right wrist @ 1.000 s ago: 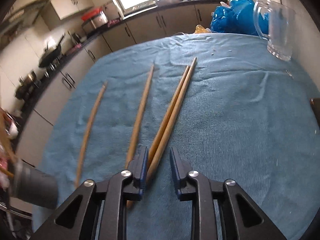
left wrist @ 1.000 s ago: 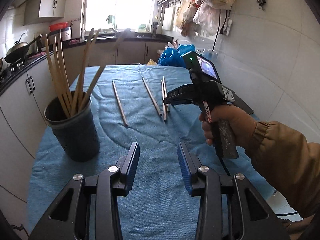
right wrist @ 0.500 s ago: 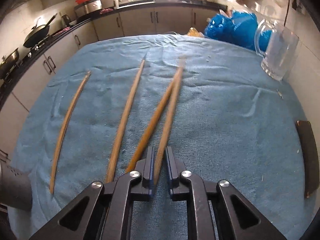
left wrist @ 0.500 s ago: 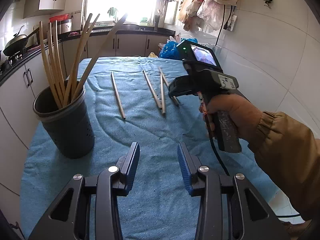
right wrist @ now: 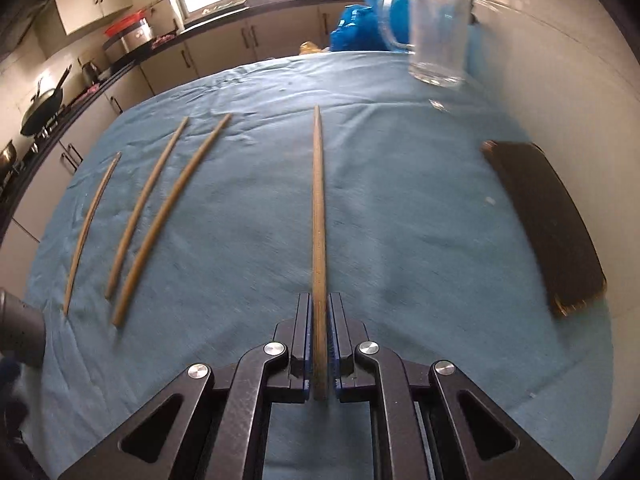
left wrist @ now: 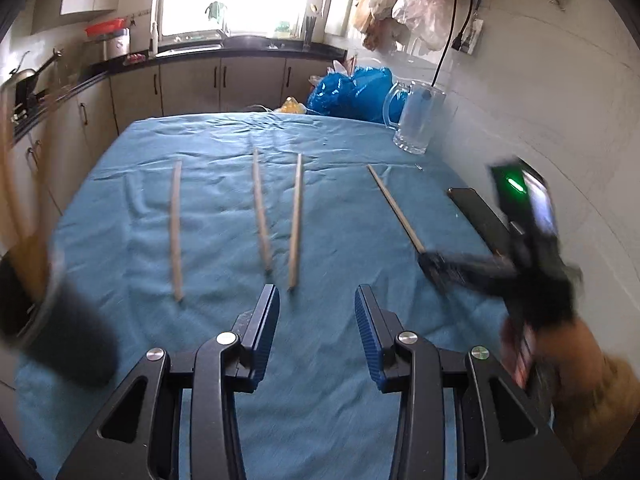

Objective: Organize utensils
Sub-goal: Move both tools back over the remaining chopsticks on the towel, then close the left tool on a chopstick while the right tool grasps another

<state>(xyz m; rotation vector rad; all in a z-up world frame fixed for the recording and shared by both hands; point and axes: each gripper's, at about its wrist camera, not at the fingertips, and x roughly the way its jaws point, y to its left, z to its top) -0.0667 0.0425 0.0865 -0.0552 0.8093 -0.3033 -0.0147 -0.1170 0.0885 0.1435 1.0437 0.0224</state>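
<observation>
I see a blue cloth (right wrist: 400, 208) over the table. A clear glass mug (right wrist: 438, 28) stands by the wall, blue bags (left wrist: 352, 94) behind it.

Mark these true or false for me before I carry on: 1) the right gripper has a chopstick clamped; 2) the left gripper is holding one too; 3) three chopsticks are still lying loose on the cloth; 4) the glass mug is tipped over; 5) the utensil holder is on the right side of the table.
1) True. The right gripper is shut on a chopstick that points straight ahead.
2) False. The left gripper is open, nothing between its pads.
3) True. Three loose chopsticks lie on the blue cloth.
4) False. The glass mug stands upright near the wall.
5) False. The dark utensil holder sits at the left edge.
</observation>
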